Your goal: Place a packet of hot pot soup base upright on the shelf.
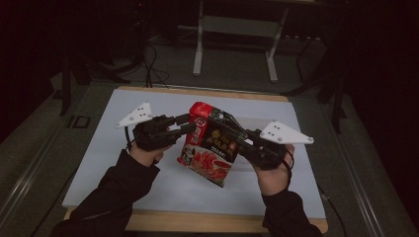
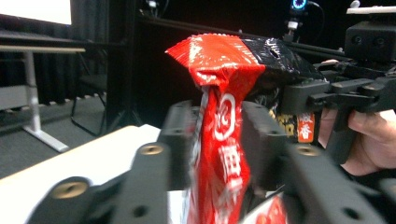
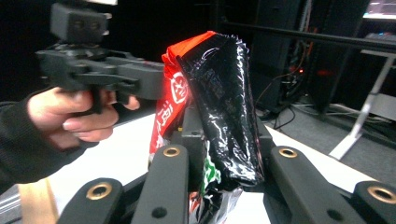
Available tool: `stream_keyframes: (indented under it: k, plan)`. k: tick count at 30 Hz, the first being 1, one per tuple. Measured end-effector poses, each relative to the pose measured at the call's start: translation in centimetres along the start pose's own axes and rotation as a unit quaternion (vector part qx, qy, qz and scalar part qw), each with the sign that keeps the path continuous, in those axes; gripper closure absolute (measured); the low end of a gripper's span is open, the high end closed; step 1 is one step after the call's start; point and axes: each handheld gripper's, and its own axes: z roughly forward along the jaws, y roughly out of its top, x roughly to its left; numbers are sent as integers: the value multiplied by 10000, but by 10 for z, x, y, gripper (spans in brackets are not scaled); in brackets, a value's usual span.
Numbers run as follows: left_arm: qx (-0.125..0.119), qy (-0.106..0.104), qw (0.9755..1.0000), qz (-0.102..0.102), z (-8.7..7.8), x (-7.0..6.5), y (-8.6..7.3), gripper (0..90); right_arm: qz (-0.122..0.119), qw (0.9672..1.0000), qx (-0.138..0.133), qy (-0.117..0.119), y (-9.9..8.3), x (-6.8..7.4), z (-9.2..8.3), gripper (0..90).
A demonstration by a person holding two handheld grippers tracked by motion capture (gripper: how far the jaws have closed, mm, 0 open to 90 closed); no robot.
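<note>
Both sets of jaws stand around one red and black snack bag (image 1: 210, 143), held up in the air above the white table top (image 1: 123, 163). Seen from above, the right gripper (image 1: 236, 136) is clenched on the bag's black upper right edge; its own view shows that crinkled black side pinched between its two black jaws. At the bag's upper left edge sits the left gripper (image 1: 187, 123), and in the left gripper view the red side of the bag (image 2: 219, 135) runs up between its jaws. Whether its pads still press there I cannot tell.

Tilted, the bag has its sealed top toward the far side of the table and its lower corner hanging over the middle of the board. Bare white surface lies on every side beneath it. Beyond the table's far edge stands a grey metal stand (image 1: 234, 37) on the dark floor.
</note>
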Motion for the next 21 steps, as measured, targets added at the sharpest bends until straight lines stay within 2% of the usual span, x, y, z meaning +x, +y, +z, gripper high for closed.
stream_keyframes:
  k: [1, 5, 7, 10, 11, 12, 15, 16, 17, 19, 20, 21]
  plan:
    - [1, 84, 10000, -5, -4, 1, 2, 499, 3, 10000, -28, -58, 2, -2, -1, 762]
    - [65, 239, 9997, 24, -12, 2, 0, 372, -29, 9995, -114, -304, 10, -10, -5, 761]
    - [158, 321, 9993, -66, -15, 4, -3, 318, -84, 9988, -171, -441, 15, -12, -7, 761]
    - [196, 343, 9992, -116, -19, 6, -7, 261, -119, 9980, -211, -578, 20, -15, -7, 761]
    - [284, 266, 9991, -141, -23, 8, -10, 232, -148, 9970, -248, -719, 25, -18, -8, 761]
    - [319, 291, 9989, -163, -24, 8, -11, 191, -153, 9965, -269, -779, 28, -20, -8, 761]
    - [370, 351, 9987, -87, -28, 8, -17, 116, -185, 9947, -333, -957, 34, -23, -7, 761]
    - [370, 351, 9987, -87, -28, 8, -17, 65, -221, 9940, -338, -1018, 36, -24, -6, 761]
    - [482, 474, 9977, -23, -30, 7, -21, 20, -234, 9931, -345, -1093, 37, -25, -5, 762]
    - [503, 521, 9974, 4, -31, 6, -24, 11, -239, 9920, -364, -1182, 40, -27, -3, 761]
    - [526, 655, 9964, 90, -35, 5, -31, 11, -263, 9913, -359, -1242, 41, -28, -2, 762]
    - [514, 697, 9962, 114, -37, 5, -34, 11, -279, 9906, -362, -1291, 42, -30, 0, 761]
